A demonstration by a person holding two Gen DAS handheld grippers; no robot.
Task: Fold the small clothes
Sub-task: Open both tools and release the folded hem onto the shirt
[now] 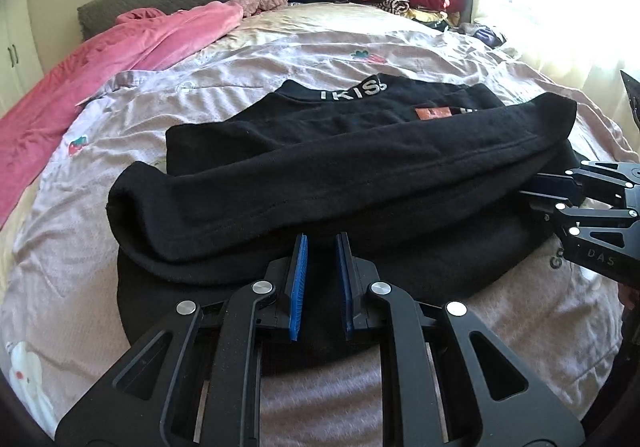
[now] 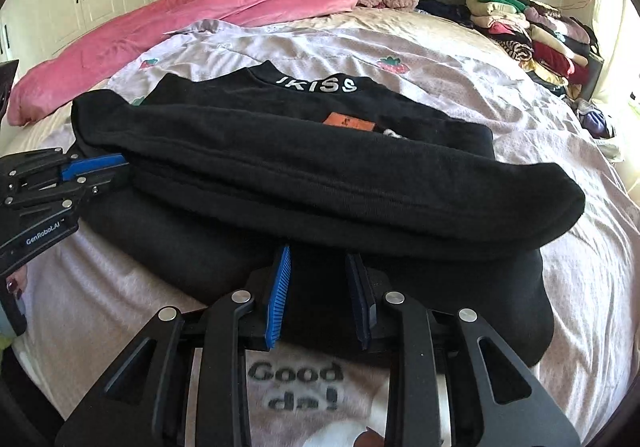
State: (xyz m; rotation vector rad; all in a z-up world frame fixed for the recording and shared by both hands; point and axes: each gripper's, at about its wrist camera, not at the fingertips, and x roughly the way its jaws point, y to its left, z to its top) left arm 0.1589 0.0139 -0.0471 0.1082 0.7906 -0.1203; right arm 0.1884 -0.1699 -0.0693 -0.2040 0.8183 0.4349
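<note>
My left gripper (image 1: 322,283) and right gripper (image 2: 320,293), both part-open and empty, should pinch the black knitted sweater's (image 1: 340,167) near hem evenly before lifting.

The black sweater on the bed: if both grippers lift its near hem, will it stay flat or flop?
The black sweater would probably flop: it already drapes in soft folds over the bedsheet. Its thick knit looks fairly heavy, so it would likely sag between the left gripper and right gripper.
</note>
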